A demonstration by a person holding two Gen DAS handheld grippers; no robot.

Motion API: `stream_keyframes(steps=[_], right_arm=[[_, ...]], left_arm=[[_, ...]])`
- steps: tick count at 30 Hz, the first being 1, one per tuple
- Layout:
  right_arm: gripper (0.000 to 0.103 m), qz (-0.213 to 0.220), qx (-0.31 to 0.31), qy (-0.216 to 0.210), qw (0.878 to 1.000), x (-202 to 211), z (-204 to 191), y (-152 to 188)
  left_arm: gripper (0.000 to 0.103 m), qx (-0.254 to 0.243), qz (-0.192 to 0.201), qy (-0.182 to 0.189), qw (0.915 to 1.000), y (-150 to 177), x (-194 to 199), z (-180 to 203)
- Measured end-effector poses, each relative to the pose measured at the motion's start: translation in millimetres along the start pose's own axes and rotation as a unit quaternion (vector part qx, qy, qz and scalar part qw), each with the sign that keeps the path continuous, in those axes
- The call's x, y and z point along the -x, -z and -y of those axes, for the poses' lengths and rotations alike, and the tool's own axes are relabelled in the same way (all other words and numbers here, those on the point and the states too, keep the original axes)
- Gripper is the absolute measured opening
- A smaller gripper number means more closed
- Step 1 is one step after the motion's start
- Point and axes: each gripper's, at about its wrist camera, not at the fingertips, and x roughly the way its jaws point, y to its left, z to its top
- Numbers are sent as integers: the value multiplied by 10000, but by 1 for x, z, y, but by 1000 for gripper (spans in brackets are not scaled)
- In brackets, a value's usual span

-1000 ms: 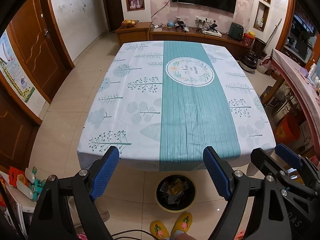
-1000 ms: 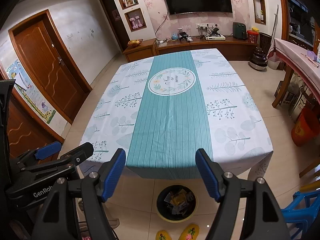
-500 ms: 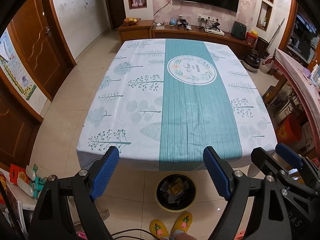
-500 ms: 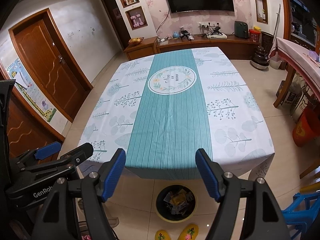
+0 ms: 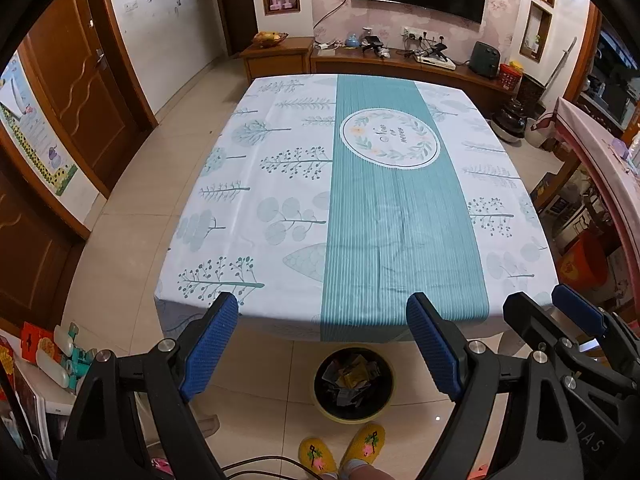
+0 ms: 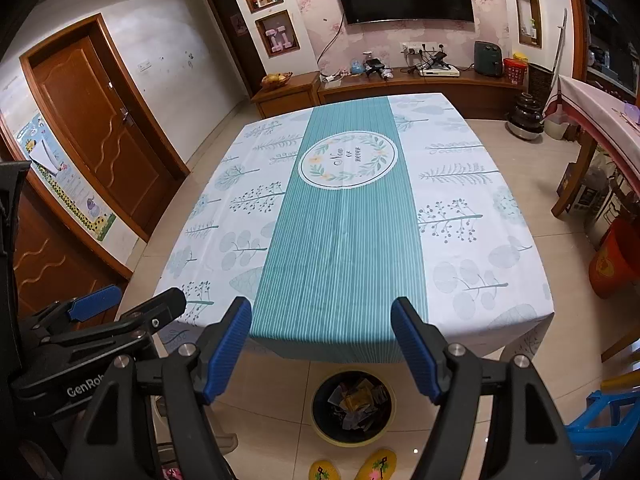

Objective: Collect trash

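A black round trash bin (image 5: pixel 352 417) (image 6: pixel 352 440) stands on the floor just under the table's near edge, with crumpled wrappers (image 5: pixel 352 376) (image 6: pixel 352 400) inside. The table (image 5: pixel 280 200) (image 6: pixel 344 240) wears a white and teal cloth and I see no trash on it. My left gripper (image 5: pixel 322 300) hangs open over the near table edge, above the bin, with nothing between its blue pads. My right gripper (image 6: pixel 320 308) is open and empty too, close beside it. Each gripper shows in the other's view: the right gripper (image 5: pixel 540 308) and the left gripper (image 6: pixel 136 300).
A person's feet in yellow slippers (image 5: pixel 340 452) stand right behind the bin. An orange bucket (image 6: pixel 612 260) and a pink-covered side table (image 6: pixel 600 112) are on the right, and a blue stool (image 6: pixel 600 420) at the near right. Wooden doors line the left wall. A TV cabinet (image 6: pixel 400 84) runs along the back.
Both views have shifted only a little. The jaws of both grippers stand as wide as before, with nothing taken or dropped.
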Motion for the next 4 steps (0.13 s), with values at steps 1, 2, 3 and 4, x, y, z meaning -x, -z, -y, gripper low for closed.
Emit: stream_keyframes(steps=[1, 2, 3, 4], right_arm=[[73, 2, -1, 0, 10000, 0, 0, 0], [73, 0, 0, -1, 10000, 0, 0, 0], [73, 0, -5, 1, 10000, 0, 0, 0], [73, -1, -9, 1, 10000, 0, 0, 0]], left_arm=[[85, 7, -10, -4, 10000, 1, 0, -2], [85, 5, -19, -8, 10000, 0, -1, -1], [85, -2, -20, -7, 10000, -1, -1, 0], [85, 3, -30, -11, 10000, 0, -2, -1]])
